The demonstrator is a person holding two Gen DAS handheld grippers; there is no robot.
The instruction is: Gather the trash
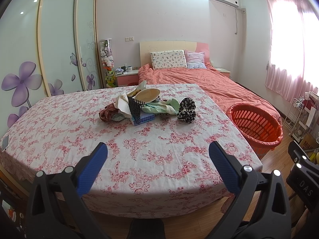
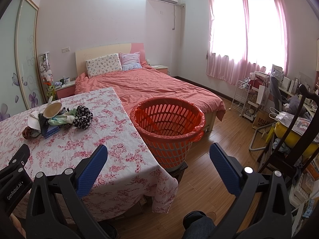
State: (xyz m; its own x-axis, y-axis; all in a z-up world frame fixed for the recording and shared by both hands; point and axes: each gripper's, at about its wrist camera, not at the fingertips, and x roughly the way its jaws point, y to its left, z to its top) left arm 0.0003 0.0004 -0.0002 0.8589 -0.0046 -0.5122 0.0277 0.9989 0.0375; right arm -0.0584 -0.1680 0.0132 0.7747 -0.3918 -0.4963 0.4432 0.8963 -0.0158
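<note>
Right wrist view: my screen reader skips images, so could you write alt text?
An open right hand-held gripper hangs above the floral table's corner, facing an orange basket beside it. Trash pile sits mid-table.

Left gripper (image 1: 158, 151) hung spread above floral tablecloth (image 1: 79, 131); trash pile (image 1: 147, 107) lay mid-table; orange basket (image 1: 257, 127) stood beside table's right edge.

Items at the bottom of the trash pile (image 1: 139, 107) are buried under others, and the basket's (image 2: 169, 139) base sits behind the counter (image 2: 79, 149) corner.
</note>
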